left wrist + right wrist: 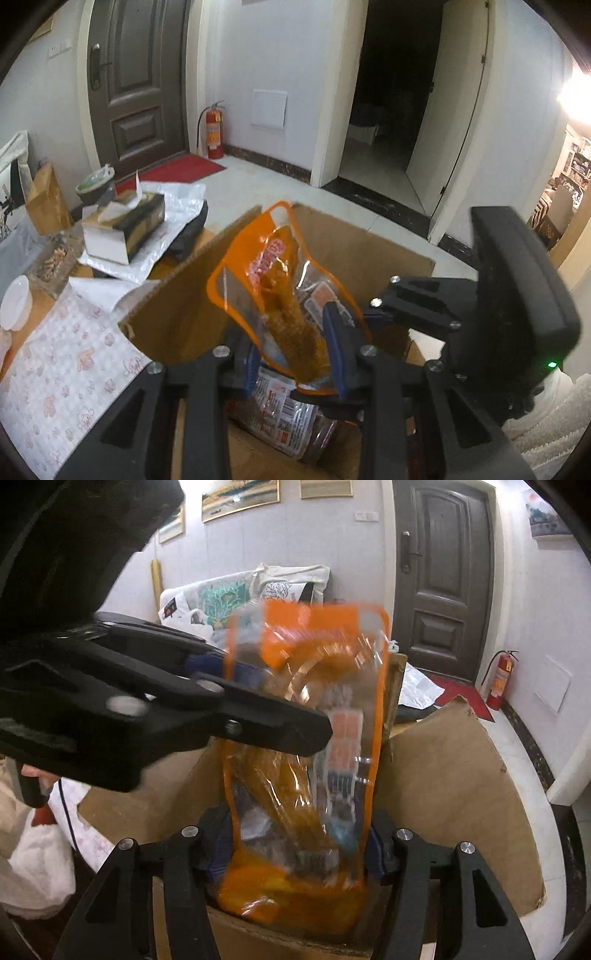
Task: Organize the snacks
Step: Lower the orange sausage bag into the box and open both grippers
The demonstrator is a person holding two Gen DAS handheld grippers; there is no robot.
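The orange-edged snack pouch (280, 295), clear glossy plastic with brown sticks inside, stands tilted over the open cardboard box (177, 317). The left gripper (295, 354) has its blue-padded fingers (334, 350) closed narrowly on the lower part of the pouch. In the right wrist view the same pouch is blurred and stands between the right gripper's (295, 849) fingers; whether they press on it I cannot tell. In the box lies a second crinkled packet (288, 413) with a printed label. The box is plain brown corrugated board with rough, torn flaps. Beside it, on the bench (33, 317), are a flower-patterned sheet (66, 369) and a tissue box (125, 225).
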